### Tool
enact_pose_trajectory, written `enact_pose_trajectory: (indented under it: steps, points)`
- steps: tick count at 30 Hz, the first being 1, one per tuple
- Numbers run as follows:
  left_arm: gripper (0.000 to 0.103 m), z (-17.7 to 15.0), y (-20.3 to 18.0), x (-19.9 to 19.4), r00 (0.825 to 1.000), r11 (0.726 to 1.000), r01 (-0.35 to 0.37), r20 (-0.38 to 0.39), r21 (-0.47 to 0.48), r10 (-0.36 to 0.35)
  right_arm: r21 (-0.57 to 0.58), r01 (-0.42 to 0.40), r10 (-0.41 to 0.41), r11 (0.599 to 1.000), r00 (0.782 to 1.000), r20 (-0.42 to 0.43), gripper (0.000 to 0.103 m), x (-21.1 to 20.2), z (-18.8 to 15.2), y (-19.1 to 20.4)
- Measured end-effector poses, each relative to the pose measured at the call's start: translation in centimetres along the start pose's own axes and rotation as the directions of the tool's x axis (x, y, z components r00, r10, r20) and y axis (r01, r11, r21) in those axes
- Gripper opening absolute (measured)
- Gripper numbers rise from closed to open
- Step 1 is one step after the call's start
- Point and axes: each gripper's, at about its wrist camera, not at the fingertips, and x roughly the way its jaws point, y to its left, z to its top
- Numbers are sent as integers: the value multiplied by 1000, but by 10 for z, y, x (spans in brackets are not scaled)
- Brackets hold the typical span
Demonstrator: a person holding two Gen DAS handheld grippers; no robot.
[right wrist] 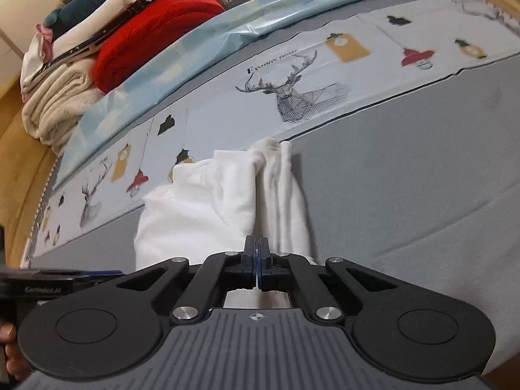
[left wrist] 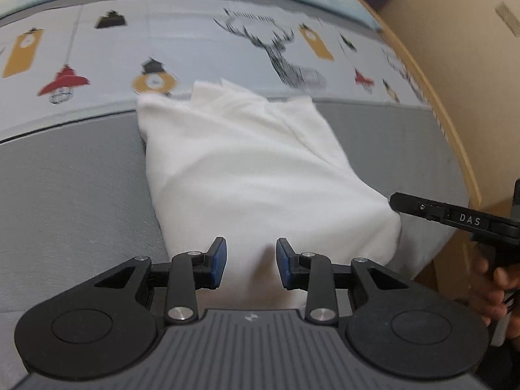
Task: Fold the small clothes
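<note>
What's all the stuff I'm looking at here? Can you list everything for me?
White garment: one, white, partly folded on the grey bedcover.
Grey bedcover: one, grey, under the garment.
Printed band: one, pale with deer and lamp pictures, beyond the garment.
Light blue sheet: one, blue, behind the band.
Pile of clothes: one, red, cream, dark green and white, far left corner in the right wrist view.
Wooden bed frame: one, tan, along the edge.
Left gripper: one, black with blue pads, open over the garment.
Right gripper: one, black, shut.
</note>
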Motion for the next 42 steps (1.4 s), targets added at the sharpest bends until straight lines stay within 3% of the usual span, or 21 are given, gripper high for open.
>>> enact_pose_trajectory:
  steps: [3, 7, 11, 13, 15, 19, 27, 29, 31, 32, 34, 35, 38, 41, 42]
  points:
    - [36, -5, -3, 23, 998, 999, -29, -59, 30, 30, -13, 93, -94, 996, 993, -75, 0, 6, -8, -11]
    - [35, -16, -2, 59, 982, 992, -97, -155, 81, 109, -70, 203, -213, 977, 959, -185, 0, 26, -16, -20]
    - [36, -22, -11, 61, 980, 983, -93, -162, 160, 119, -38, 146, -144, 989, 989, 37, 4, 8, 0, -10]
    - [36, -18, -8, 51, 986, 986, -82, -135, 143, 102, 11, 91, -92, 996, 991, 102, 26, 9, 5, -8]
    - [36, -13, 3, 35, 994, 993, -69, -79, 98, 77, 43, 76, -81, 996, 991, 105, 39, 20, 9, -9]
    - [36, -5, 27, 14, 996, 996, -85, -19, 35, 86, 58, 77, -82, 995, 993, 80, 40, 50, 23, 9]
    - [36, 1, 41, 2, 996, 996, -88, -7, 23, 88, 8, 178, -178, 984, 983, 52, 39, 104, 42, 38]
    - [36, 2, 40, 1, 996, 996, -84, -4, 22, 84, 4, 187, -187, 982, 981, 53, 2, 112, 43, 42]
    - [36, 5, 41, 1, 997, 997, -80, 0, 20, 80, 5, 183, -182, 983, 975, 131, 3, 103, 45, 47]
    - [36, 6, 40, 0, 997, 997, -75, 4, 20, 75, 26, 183, -184, 983, 958, 220, 2, 92, 48, 49]
    - [36, 4, 39, -2, 998, 998, -65, 7, 24, 64, 30, 243, -241, 969, 926, 291, 3, 84, 49, 48]
    - [36, 4, 37, -1, 998, 998, -61, 3, 25, 61, 39, 296, -295, 954, 918, 267, 3, 90, 49, 44]
    - [36, 1, 34, 5, 997, 997, -72, -12, 31, 72, 124, 326, -339, 937, 934, 112, 8, 107, 48, 21]
    - [36, -1, 30, 7, 997, 997, -74, -12, 30, 74, 100, 335, -349, 937, 916, 200, 19, 84, 46, 25]
    - [36, -1, 29, 8, 997, 997, -72, -8, 29, 72, 76, 317, -326, 945, 917, 229, 30, 75, 43, 30]
